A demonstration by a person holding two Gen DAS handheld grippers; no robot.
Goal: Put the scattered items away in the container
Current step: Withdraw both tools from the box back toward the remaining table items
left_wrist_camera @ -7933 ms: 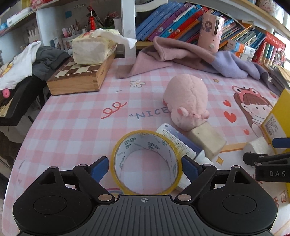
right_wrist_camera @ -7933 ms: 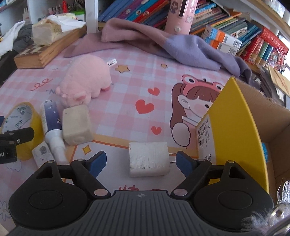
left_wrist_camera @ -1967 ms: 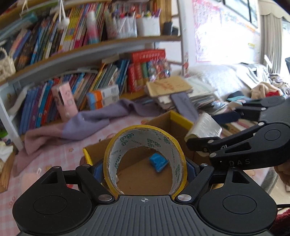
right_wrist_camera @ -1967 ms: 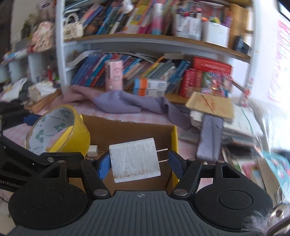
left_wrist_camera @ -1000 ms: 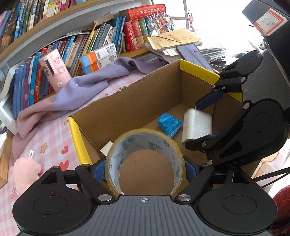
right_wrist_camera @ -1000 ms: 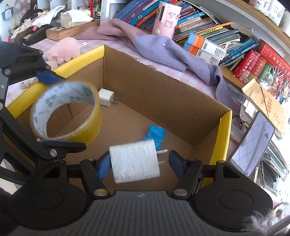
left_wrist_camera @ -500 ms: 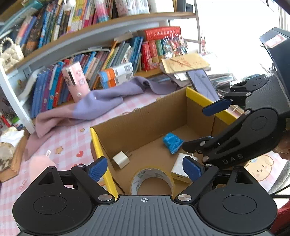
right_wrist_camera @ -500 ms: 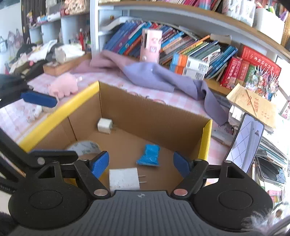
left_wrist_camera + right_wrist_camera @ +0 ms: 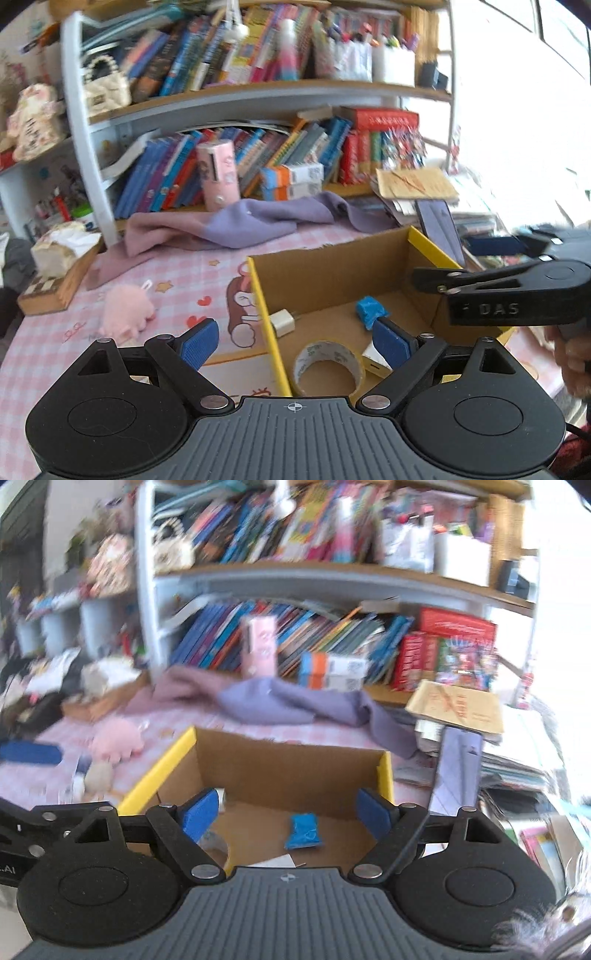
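Both loads dropped, tongs released.
Your left gripper (image 9: 295, 341) and right gripper (image 9: 286, 814) gape empty; tape roll (image 9: 328, 363) now lies in the cardboard box (image 9: 325, 275), near-left corner. Pink plush (image 9: 125, 314) remains far left.

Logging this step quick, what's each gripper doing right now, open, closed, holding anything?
Left gripper: open, holding nothing; the tape roll lies in the box.
Right gripper: open, holding nothing.

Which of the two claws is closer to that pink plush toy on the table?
Left. The left claw hangs open over the box's yellow edge, beside the pink plush toy; the right claw sits open over the cardboard box, farther away.
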